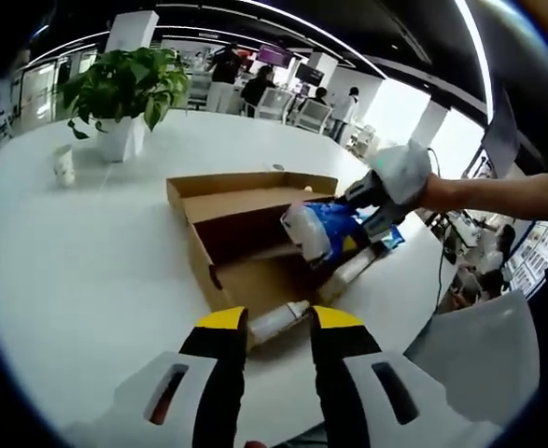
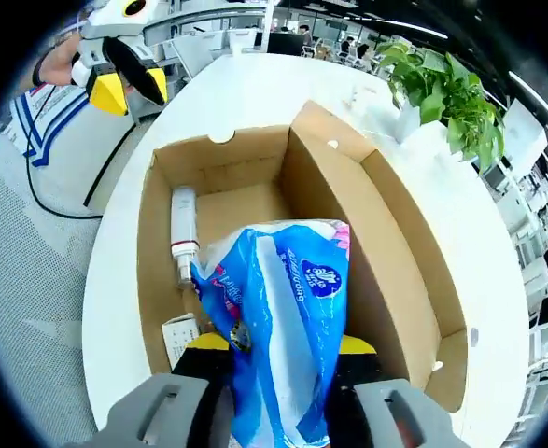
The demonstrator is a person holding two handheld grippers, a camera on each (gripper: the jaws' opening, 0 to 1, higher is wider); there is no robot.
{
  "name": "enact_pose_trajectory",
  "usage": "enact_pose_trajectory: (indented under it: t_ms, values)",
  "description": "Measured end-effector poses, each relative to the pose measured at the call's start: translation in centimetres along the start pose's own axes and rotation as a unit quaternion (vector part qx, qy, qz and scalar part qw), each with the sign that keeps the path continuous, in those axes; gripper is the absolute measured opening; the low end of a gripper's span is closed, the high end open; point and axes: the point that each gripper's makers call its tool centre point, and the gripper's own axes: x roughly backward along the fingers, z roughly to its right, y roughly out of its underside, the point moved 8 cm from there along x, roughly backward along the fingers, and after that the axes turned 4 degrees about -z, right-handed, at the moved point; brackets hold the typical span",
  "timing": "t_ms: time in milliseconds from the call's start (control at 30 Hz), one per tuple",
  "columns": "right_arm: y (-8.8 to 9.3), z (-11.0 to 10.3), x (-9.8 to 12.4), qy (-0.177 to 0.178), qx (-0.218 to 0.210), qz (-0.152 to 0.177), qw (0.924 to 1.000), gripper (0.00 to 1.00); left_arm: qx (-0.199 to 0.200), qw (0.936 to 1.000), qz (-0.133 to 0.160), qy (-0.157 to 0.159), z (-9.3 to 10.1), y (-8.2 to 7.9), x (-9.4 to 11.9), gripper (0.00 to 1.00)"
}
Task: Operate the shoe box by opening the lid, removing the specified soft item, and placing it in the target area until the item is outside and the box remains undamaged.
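An open brown cardboard shoe box point(image 1: 219, 245) point(image 2: 255, 168) lies on a white round table point(image 1: 68, 271), its lid point(image 1: 255, 182) folded back. My right gripper point(image 2: 283, 347) point(image 1: 372, 219) is shut on a blue and white soft tissue pack point(image 2: 278, 308) point(image 1: 325, 231), held just above the box's inside. A white bottle point(image 2: 182, 229) point(image 1: 278, 320) lies along the box's inner wall. My left gripper point(image 1: 278, 322) hovers open at the box's near edge, nothing between its yellow-tipped jaws; it also appears in the right gripper view point(image 2: 129, 86) beyond the box.
A potted green plant point(image 1: 124, 89) point(image 2: 446, 93) and a white cup point(image 1: 63, 163) stand on the table's far side. A small card point(image 2: 178, 338) lies in the box corner. People and chairs point(image 1: 283, 93) occupy the office beyond the table. The table edge point(image 2: 101, 271) drops to grey floor.
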Motion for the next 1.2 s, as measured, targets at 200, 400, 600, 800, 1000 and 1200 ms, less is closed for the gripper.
enact_pose_trajectory:
  t_ms: [200,400,600,800,1000,1200]
  values:
    - [-0.2,0.4,1.3,0.013,-0.009,0.016,0.9997,0.33,-0.016,0.9999,0.001,0.002,0.4,-0.3,0.0,0.28]
    - [-0.3,0.1,3.0,0.026,-0.022,0.034,0.9988,0.33,-0.024,0.9997,0.000,0.004,0.7,-0.5,-0.1,0.30]
    - [-0.3,0.1,5.0,0.044,-0.032,0.049,0.9973,0.33,-0.034,0.9994,-0.001,0.011,1.2,-0.9,-0.3,0.31]
    - [0.9,0.0,6.1,0.051,-0.056,0.050,0.9959,0.33,-0.037,0.9991,0.002,0.018,1.9,-1.4,-0.7,0.31]
    - [2.5,0.2,7.3,0.059,-0.064,0.048,0.9950,0.33,-0.044,0.9987,-0.002,0.027,2.8,-1.6,-1.5,0.31]
    - [4.2,0.0,9.0,0.061,-0.074,0.042,0.9945,0.33,-0.052,0.9979,-0.006,0.039,4.1,-1.8,-2.4,0.31]
